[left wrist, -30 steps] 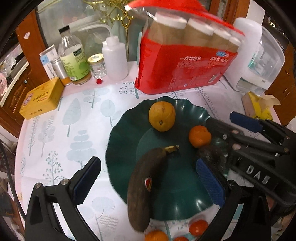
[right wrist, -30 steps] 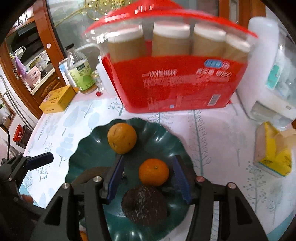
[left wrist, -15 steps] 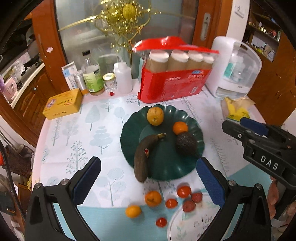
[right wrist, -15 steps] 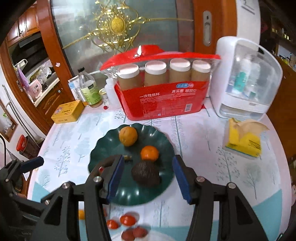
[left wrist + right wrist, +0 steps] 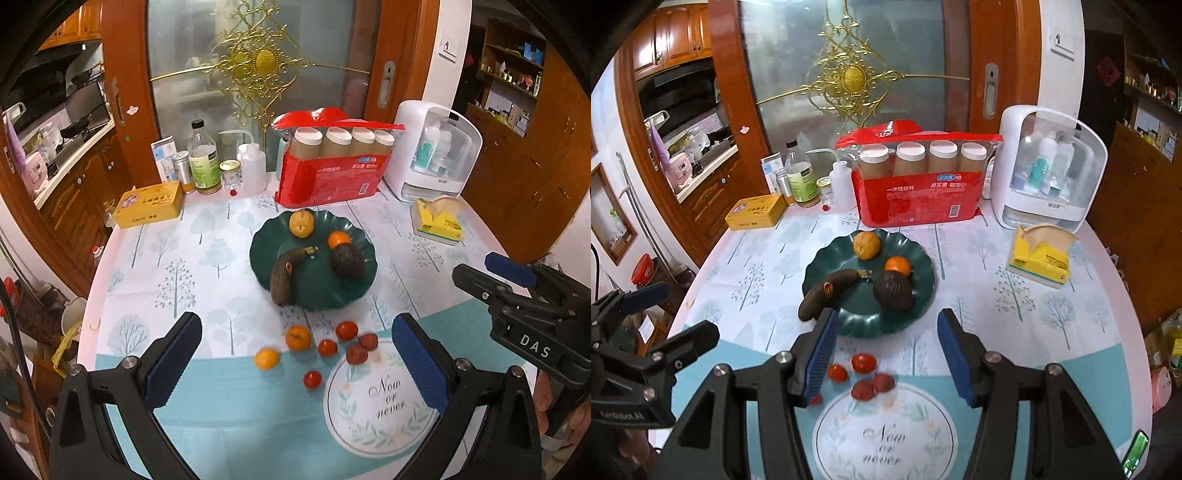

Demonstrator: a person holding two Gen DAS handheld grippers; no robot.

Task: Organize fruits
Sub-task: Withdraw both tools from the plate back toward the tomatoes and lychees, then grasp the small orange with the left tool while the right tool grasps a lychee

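Observation:
A dark green plate holds a yellow-orange fruit, a small orange, a dark avocado and a blackened banana. Two small oranges and several red fruits lie loose on the tablecloth in front of the plate. My left gripper is open and empty, held high above the table's near edge. My right gripper is open and empty, above the red fruits.
At the back stand a red pack of paper cups, bottles, a yellow tin, a white dispenser and a yellow tissue pack. A round printed emblem marks the cloth near the front.
Both grippers have pulled back and up from the plate. The avocado now lies on the plate, let go by the right gripper. The loose fruits have come into view.

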